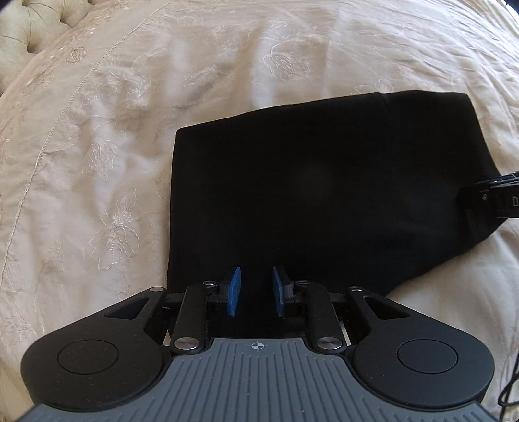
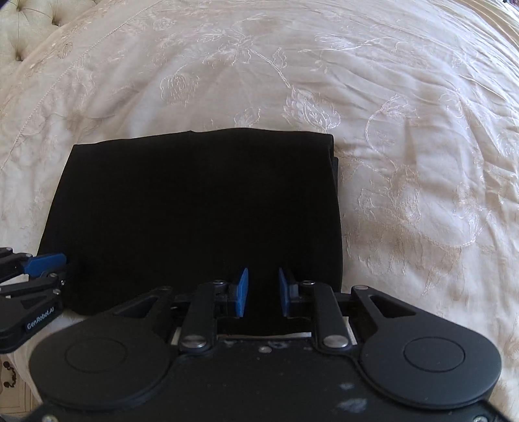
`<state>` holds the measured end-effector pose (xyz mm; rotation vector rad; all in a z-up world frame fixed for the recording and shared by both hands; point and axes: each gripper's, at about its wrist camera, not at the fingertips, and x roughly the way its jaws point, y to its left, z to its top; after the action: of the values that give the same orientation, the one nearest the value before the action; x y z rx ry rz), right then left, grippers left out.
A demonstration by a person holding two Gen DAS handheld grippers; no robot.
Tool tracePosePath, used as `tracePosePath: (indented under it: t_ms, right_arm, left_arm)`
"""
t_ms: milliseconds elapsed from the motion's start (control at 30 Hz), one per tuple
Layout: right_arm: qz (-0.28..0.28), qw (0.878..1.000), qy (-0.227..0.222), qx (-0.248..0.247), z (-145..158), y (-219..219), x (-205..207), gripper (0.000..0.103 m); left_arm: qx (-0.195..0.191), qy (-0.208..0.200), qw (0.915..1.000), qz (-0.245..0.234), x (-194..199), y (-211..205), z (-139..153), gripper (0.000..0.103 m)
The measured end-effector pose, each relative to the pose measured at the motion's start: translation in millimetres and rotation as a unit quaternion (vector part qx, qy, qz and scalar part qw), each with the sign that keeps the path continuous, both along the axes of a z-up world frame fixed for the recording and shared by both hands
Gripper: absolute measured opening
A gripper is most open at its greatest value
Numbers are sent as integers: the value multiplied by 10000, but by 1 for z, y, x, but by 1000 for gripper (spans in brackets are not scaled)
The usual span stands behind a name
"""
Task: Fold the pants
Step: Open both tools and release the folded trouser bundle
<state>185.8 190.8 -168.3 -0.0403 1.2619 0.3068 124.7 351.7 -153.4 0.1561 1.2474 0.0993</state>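
Observation:
The black pants (image 1: 324, 194) lie folded into a flat rectangle on the cream bedspread; they also show in the right wrist view (image 2: 201, 207). My left gripper (image 1: 257, 290) is open, its blue pads over the near edge of the pants towards their left side, with nothing between them. My right gripper (image 2: 263, 290) is open too, over the near edge towards the right side. The left gripper shows at the left edge of the right wrist view (image 2: 48, 261), and part of the right gripper shows at the right edge of the left wrist view (image 1: 496, 198).
The embroidered cream bedspread (image 2: 389, 130) spreads all around the pants. A tufted headboard (image 1: 29, 29) stands at the far left. A black cable (image 1: 509, 389) hangs at the lower right.

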Motion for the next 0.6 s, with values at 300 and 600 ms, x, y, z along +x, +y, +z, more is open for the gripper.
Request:
tracePosePath:
  t_ms: [300, 600]
  right_arm:
    - [-78, 9963, -670, 531, 69, -26, -29, 42]
    - [-378, 9830, -1737, 447, 145, -63, -97, 68]
  left_arm:
    - [-26, -530, 9953, 811, -18, -11, 66, 29]
    - [-95, -1024, 9872, 1219, -56, -60, 118, 47]
